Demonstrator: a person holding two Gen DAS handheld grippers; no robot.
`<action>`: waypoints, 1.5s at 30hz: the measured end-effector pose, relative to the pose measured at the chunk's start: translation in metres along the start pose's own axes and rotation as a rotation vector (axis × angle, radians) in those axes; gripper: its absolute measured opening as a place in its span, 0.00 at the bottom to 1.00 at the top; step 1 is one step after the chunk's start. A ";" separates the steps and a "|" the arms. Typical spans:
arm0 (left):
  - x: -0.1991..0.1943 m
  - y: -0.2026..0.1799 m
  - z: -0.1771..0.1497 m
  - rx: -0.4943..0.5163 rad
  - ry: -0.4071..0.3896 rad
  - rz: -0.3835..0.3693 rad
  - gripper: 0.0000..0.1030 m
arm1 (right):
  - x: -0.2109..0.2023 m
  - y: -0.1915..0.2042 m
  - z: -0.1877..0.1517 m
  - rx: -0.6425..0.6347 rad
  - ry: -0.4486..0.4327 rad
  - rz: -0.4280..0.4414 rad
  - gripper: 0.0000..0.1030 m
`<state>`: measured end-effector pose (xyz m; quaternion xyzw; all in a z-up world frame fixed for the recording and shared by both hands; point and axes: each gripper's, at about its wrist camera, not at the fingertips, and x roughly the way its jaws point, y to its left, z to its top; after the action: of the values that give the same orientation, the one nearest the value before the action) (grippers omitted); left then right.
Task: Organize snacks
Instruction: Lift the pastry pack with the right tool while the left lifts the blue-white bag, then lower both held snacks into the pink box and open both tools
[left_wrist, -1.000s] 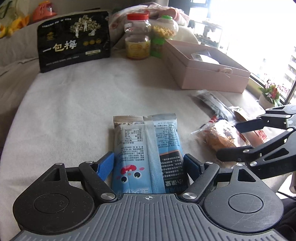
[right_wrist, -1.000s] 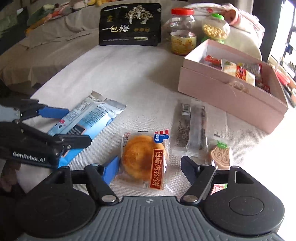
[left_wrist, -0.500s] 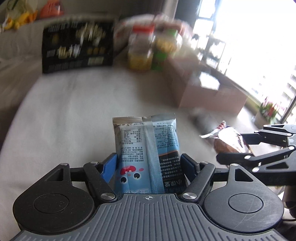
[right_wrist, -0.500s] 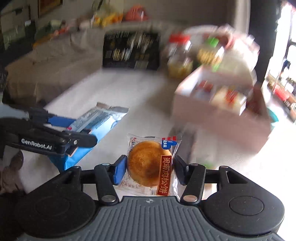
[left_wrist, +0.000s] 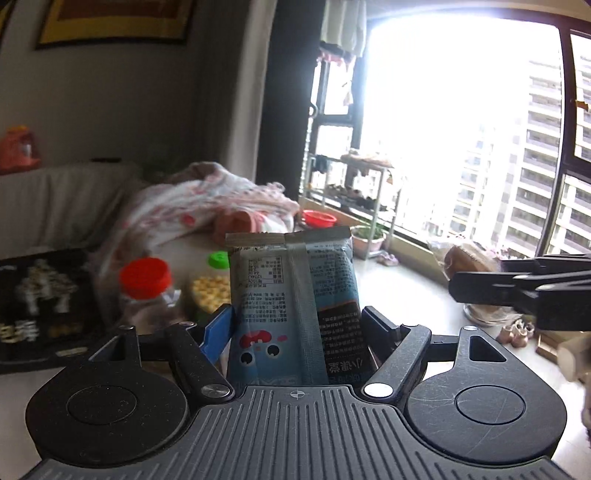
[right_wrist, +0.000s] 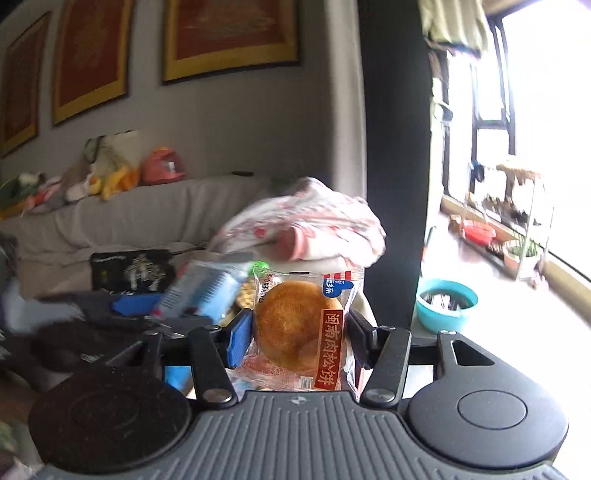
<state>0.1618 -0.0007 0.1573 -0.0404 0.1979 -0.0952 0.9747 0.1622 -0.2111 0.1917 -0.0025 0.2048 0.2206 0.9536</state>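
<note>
My left gripper (left_wrist: 295, 319) is shut on a blue snack packet (left_wrist: 291, 280), which stands upright between the pads, lifted off the table. My right gripper (right_wrist: 299, 330) is shut on a clear-wrapped round golden pastry (right_wrist: 293, 317) with a red label, also held up in the air. In the left wrist view the right gripper's fingers (left_wrist: 517, 282) reach in from the right edge with the pastry (left_wrist: 467, 258) at their tips. The right wrist view shows the left gripper (right_wrist: 122, 308) blurred at the left with the blue packet (right_wrist: 207, 288).
Below and behind stand a red-lidded jar (left_wrist: 146, 291), a green-lidded jar (left_wrist: 212, 284) and a black snack bag (left_wrist: 40, 302). A pink patterned blanket (right_wrist: 306, 221) lies on the sofa. A teal bowl (right_wrist: 445, 302) sits on the floor by the bright window.
Both grippers closed on their packets, the blue one at left and the pastry at right, and lifted them off the table. Both views swung up from the tabletop toward the room and window.
</note>
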 end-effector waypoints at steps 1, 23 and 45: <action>0.019 -0.001 -0.004 -0.006 0.006 -0.014 0.79 | 0.009 -0.007 0.000 0.019 0.013 -0.006 0.53; 0.043 0.044 -0.044 -0.042 0.134 -0.015 0.80 | 0.184 -0.032 -0.051 0.238 0.404 0.096 0.65; -0.028 0.020 -0.143 -0.200 0.335 -0.014 0.68 | 0.116 0.019 -0.095 0.006 0.365 -0.051 0.73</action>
<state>0.0836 0.0187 0.0341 -0.1220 0.3654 -0.0871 0.9187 0.2122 -0.1546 0.0612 -0.0448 0.3750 0.1917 0.9059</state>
